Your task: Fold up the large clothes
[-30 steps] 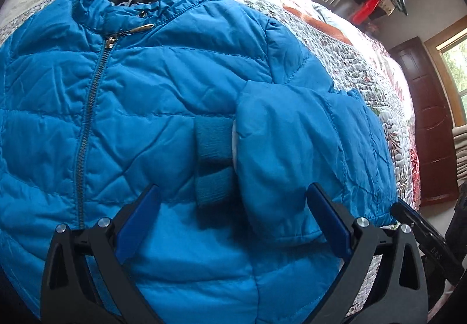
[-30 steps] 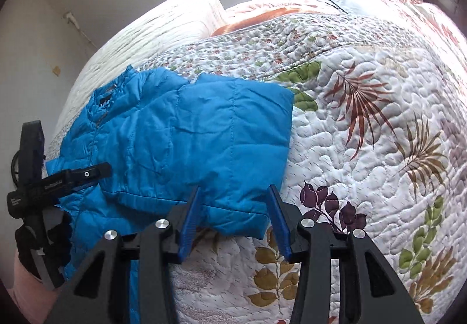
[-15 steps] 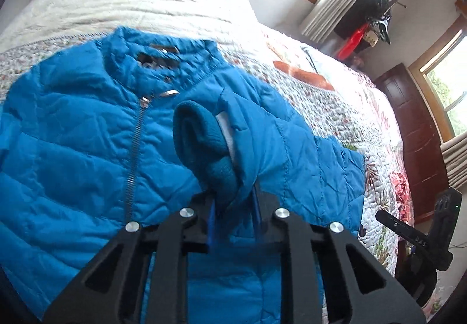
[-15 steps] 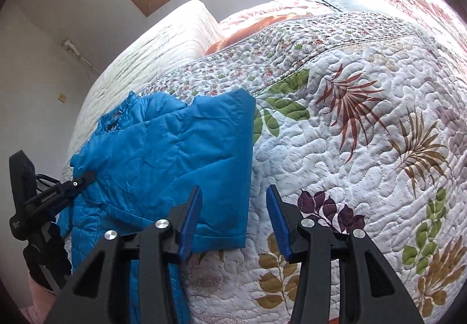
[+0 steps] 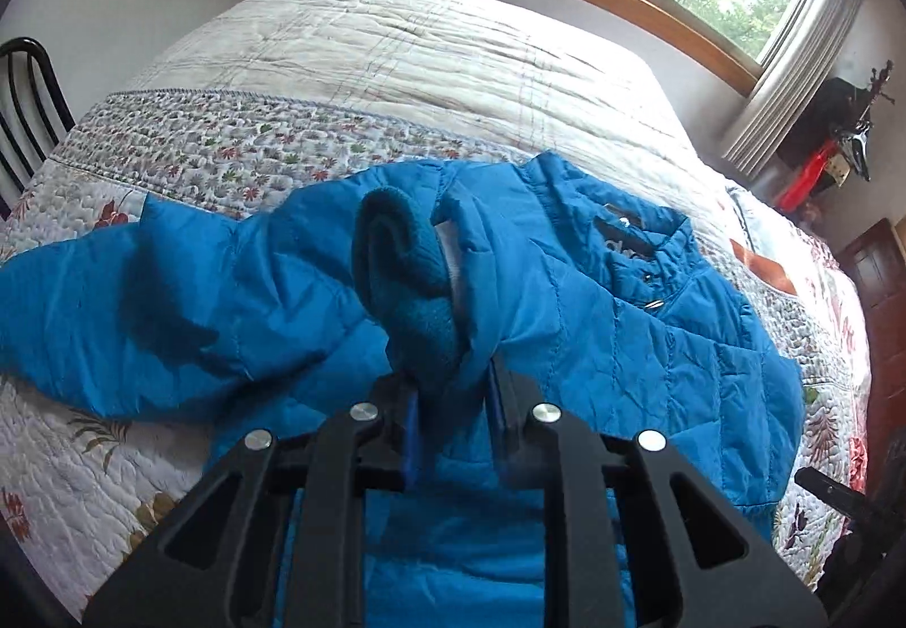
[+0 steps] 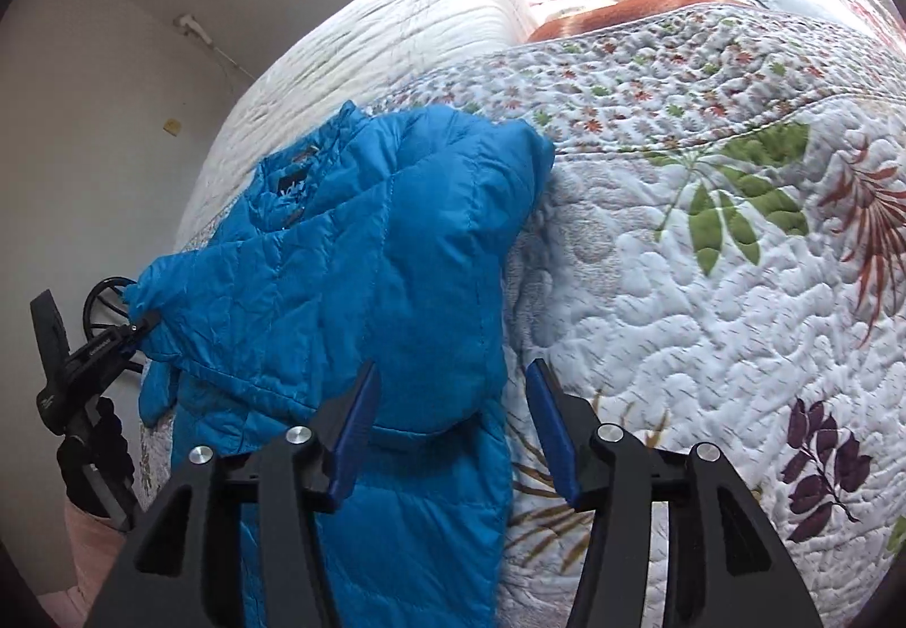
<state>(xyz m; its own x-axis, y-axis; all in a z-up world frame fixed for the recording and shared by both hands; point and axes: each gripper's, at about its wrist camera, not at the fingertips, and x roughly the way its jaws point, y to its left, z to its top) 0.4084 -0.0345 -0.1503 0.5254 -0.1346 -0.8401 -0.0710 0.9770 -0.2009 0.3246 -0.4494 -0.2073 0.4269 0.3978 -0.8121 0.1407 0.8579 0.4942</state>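
Nearest in the left wrist view, the left gripper [image 5: 450, 393] pinches the knitted teal cuff [image 5: 407, 282] of the bright blue quilted puffer jacket [image 5: 623, 345], lifting that sleeve above the jacket's front. The right gripper [image 6: 453, 427], its jaws just widened and holding nothing, hovers over the jacket's hem side, while the jacket lies on the bed's floral quilted bedspread [image 6: 708, 260]. The sleeve fold seems in hand; next, I judge, the cuff must be laid flat across the jacket's chest and released.

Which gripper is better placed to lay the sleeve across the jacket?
Left. The left gripper is clamped on the sleeve; the right gripper, just opening, holds nothing.
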